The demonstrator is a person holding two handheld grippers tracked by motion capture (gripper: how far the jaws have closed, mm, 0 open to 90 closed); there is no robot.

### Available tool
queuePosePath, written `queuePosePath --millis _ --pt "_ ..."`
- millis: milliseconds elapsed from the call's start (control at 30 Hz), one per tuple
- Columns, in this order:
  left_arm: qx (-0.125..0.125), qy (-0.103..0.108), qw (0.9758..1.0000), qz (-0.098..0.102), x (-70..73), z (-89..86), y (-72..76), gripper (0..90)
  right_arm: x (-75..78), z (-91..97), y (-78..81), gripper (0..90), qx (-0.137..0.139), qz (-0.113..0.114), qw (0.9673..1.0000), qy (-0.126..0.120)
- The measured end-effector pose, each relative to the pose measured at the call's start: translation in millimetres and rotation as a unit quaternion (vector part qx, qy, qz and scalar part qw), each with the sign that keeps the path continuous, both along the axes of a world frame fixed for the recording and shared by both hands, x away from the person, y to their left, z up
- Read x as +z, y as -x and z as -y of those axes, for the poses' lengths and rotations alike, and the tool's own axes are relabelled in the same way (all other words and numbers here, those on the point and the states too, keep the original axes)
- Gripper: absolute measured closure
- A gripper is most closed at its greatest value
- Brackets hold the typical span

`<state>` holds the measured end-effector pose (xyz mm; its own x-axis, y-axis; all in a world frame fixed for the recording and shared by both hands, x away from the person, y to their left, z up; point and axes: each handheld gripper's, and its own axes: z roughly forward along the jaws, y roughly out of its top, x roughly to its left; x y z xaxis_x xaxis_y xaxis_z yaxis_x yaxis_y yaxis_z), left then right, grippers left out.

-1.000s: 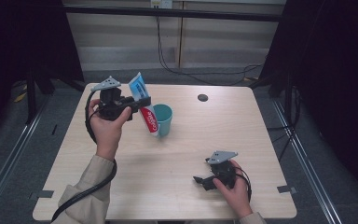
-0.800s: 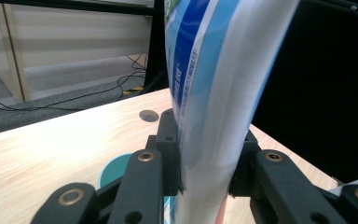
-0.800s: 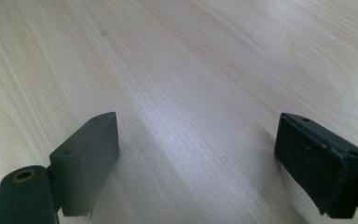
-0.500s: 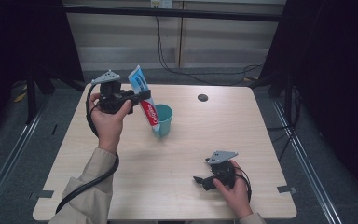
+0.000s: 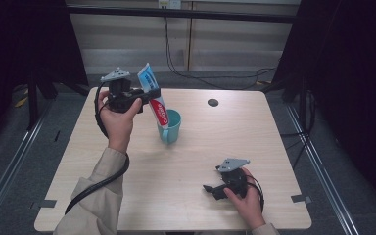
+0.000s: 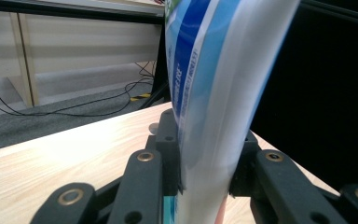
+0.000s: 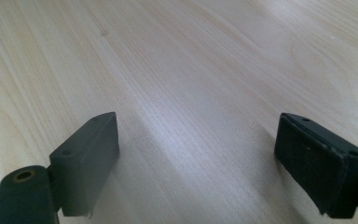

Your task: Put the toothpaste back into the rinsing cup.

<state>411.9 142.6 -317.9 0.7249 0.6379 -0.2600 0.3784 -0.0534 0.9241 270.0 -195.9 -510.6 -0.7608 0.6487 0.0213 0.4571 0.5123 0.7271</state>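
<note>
High view: above frame centre, the left gripper (image 5: 149,95) is pinching a blue, white and red toothpaste tube (image 5: 155,100), its lower end dipping into the teal plastic cup (image 5: 170,126); a sideways nudge is risking tipping the light cup.

Left gripper view: the tube (image 6: 214,93) is leaning, possibly slipping.

Right gripper view: the right gripper (image 7: 198,163) is resting spread over the pale wooden table (image 7: 191,56).

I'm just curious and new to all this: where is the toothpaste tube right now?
In the high view the toothpaste tube is clamped in the left gripper at the table's far left, its lower end dipping into the teal cup.
</note>
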Motion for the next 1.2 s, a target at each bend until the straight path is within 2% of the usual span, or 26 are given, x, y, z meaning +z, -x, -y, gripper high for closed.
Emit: queuePosePath --millis 167,567,667,700,933,967,1200 --pt "0.005 0.007 1.0000 0.002 1.2 2.2 -4.7 71.7 0.0 0.0 0.0 13.3 -0.001 0.000 1.0000 0.000" --pt "0.010 0.005 0.9999 -0.004 -0.6 9.5 -16.4 71.7 0.0 0.0 0.0 13.3 -0.001 0.000 1.0000 -0.001" --pt "0.017 0.011 0.9998 -0.005 -2.3 12.1 -19.4 71.6 0.1 0.0 0.0 13.3 -0.001 0.000 1.0000 -0.001" --pt "0.017 0.005 0.9998 -0.002 -2.8 13.1 -21.6 71.7 0.1 0.0 0.0 13.3 -0.001 0.000 1.0000 -0.001" --pt "0.023 0.004 0.9997 0.001 -4.8 15.2 -27.9 71.6 0.1 0.0 0.0 13.2 -0.001 0.000 1.0000 -0.001" --pt "0.021 -0.002 0.9998 0.002 -4.2 15.1 -29.6 71.6 0.1 0.0 0.0 13.2 -0.001 0.000 1.0000 -0.001" --pt "0.027 0.001 0.9996 0.003 -6.0 16.8 -33.1 71.5 0.0 -0.1 0.0 13.2 -0.001 0.000 1.0000 -0.001"
